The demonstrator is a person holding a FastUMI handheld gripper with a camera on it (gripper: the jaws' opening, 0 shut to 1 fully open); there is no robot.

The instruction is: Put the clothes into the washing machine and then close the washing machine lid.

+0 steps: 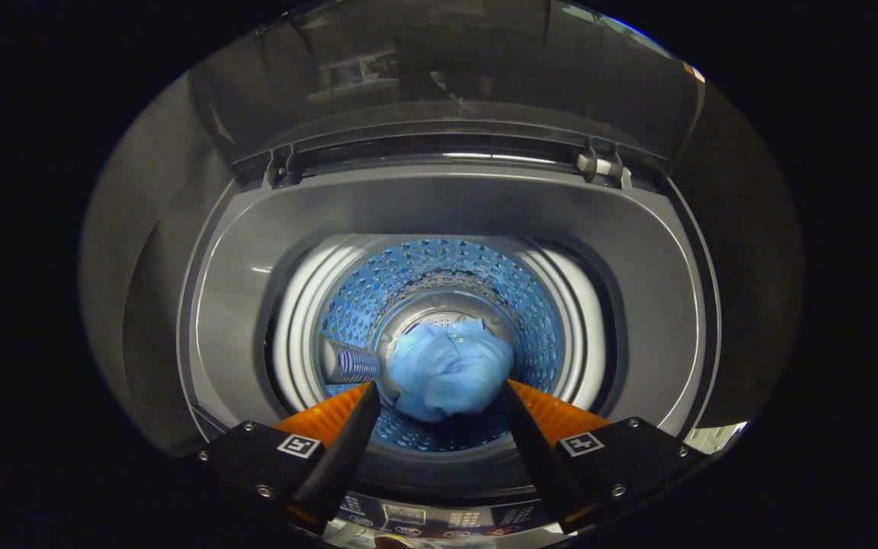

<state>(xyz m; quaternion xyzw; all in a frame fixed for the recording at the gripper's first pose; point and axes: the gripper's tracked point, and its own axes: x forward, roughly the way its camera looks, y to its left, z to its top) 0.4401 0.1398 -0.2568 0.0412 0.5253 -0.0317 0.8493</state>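
One blue garment (448,367), bunched at the bottom of the perforated drum (439,282), seen between the fingers and well beyond them. Gripper (437,396) above the tub opening, jaws spread, pinching nothing. Further out, grey top deck (256,267) around the opening, then glass lid (447,69) raised on its hinges (599,164). Loading apparently done; lid not yet closed. Risks: fingers slipping off smooth glass, lid dropping hard, or a push near the hinges getting little leverage. Control panel (424,522) just beneath the fingers, open to a stray knock.

light blue clothes (447,370), grey washing machine (454,202), blue-lit perforated drum (439,267)
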